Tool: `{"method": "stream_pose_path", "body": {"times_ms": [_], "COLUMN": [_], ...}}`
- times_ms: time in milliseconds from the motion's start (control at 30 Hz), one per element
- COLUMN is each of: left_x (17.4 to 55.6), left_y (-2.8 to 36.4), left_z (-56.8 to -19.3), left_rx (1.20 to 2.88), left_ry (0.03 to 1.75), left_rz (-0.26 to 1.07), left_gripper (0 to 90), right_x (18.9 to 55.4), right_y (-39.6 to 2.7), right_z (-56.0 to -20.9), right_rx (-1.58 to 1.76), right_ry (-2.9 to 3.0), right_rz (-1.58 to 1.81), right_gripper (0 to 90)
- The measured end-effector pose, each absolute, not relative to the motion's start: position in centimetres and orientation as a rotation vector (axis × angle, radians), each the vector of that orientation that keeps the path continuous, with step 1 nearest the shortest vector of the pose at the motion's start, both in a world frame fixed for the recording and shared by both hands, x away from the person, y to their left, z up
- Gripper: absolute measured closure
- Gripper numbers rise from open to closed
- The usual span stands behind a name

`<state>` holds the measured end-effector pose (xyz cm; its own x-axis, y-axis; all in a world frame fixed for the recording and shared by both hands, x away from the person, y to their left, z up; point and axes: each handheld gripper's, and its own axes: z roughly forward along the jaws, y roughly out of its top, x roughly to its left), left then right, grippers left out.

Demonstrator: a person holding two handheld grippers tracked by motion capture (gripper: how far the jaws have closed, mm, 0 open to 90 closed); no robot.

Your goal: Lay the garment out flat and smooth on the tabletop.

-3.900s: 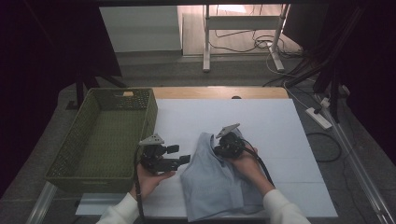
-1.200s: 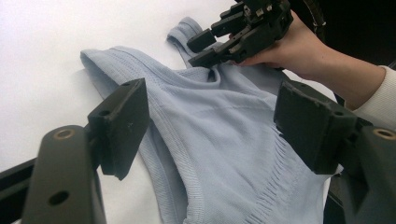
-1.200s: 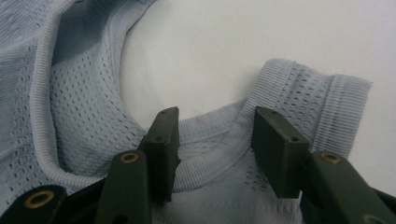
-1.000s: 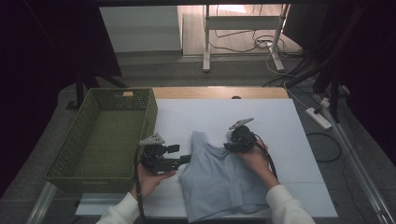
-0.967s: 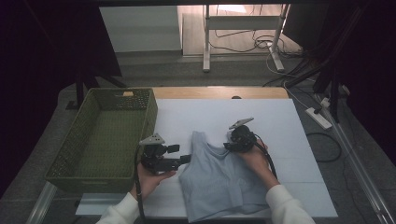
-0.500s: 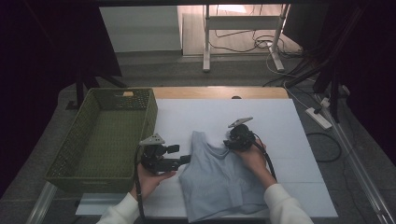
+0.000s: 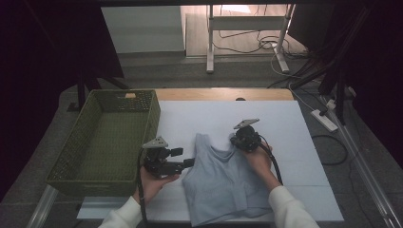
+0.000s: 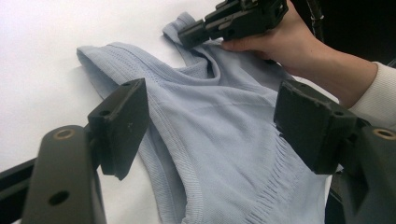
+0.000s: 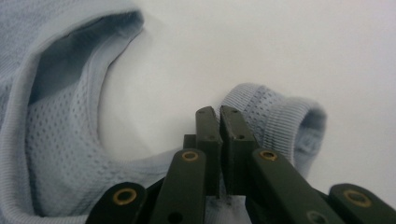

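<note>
left claw (image 7: 186, 163): jaws apart, low, level | right claw (image 7: 233, 141): just closing, jaws together

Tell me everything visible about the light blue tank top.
The light blue tank top is a ribbed, partly mesh knit lying mostly flat on the white table, hem toward the person, straps pointing away. The right gripper has just closed and pinches one strap, which curls past the jaws. The left gripper sits open at its other side edge.

High view looking down from above the white table (image 7: 285, 123), both gripper views sitting close, all sharing the pale blue knit tank top (image 7: 221, 185).
</note>
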<state>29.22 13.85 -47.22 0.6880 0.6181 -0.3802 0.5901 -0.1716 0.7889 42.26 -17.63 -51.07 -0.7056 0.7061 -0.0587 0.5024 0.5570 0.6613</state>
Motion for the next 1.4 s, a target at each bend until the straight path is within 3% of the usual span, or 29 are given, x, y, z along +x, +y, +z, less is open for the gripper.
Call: {"method": "stream_pose_path", "body": {"times_ms": [333,567,767,967,1400], "left_x": [29.2,29.2,29.2,29.2,29.2], "left_y": [13.9,13.9,13.8,13.9,13.9], "left_z": [-47.3,-47.3,-47.3,-47.2,-47.2], "left_rx": [1.844,1.845,1.846,1.845,1.845], "left_ry": [0.956,0.957,0.953,0.953,0.952], "left_rz": [0.032,0.033,0.031,0.034,0.033], "left_gripper": [26.5,26.5,26.5,26.5,26.5], "right_x": [42.9,43.7,42.8,42.5,43.1], "right_y": [-18.5,-19.3,-17.6,-15.6,-16.6], "right_z": [-49.9,-51.1,-50.5,-50.7,-51.2], "right_rx": [0.961,1.058,0.924,0.878,1.007], "right_ry": [2.345,2.431,2.393,2.478,2.521], "right_rz": [0.933,0.836,0.833,0.846,0.770], "right_gripper": [87.2,86.1,63.1,61.9,54.4]}}
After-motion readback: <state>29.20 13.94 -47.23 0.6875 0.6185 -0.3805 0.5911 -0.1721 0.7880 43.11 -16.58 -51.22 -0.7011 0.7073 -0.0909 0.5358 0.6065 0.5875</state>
